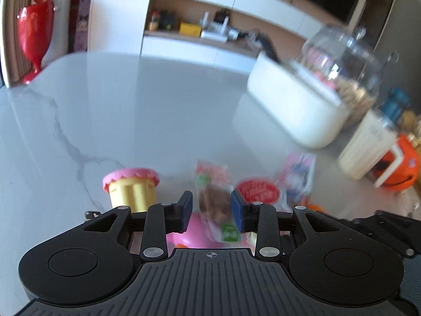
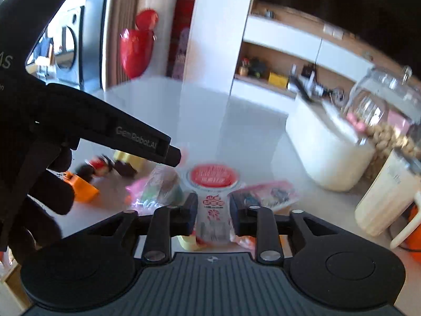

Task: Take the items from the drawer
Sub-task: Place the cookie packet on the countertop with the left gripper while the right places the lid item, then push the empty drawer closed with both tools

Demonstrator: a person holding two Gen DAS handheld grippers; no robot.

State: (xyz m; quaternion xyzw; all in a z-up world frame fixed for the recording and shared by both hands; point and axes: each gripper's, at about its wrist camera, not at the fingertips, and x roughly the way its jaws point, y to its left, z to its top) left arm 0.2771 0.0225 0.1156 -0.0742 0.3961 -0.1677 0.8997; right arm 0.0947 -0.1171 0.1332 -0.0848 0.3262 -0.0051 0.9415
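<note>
In the left wrist view my left gripper (image 1: 211, 208) is shut on a clear snack packet (image 1: 214, 200) with brown contents and a green label, held just above the white marble table (image 1: 131, 110). A yellow tub with a pink lid (image 1: 131, 189) stands to its left. In the right wrist view my right gripper (image 2: 213, 210) is shut on a clear cup with a red lid (image 2: 213, 181), which stands upright between the pads. That red-lidded cup (image 1: 256, 191) also shows to the right of the left gripper. No drawer is in view.
A white container (image 1: 294, 105), a glass jar of nuts (image 1: 350, 79), a cream jug (image 1: 368, 144) and an orange pumpkin bucket (image 1: 400, 168) crowd the table's right side. A pink packet (image 2: 268, 192), an orange toy (image 2: 84, 189) and a gloved hand (image 2: 52, 192) lie nearby. A red vase (image 1: 34, 31) stands far left.
</note>
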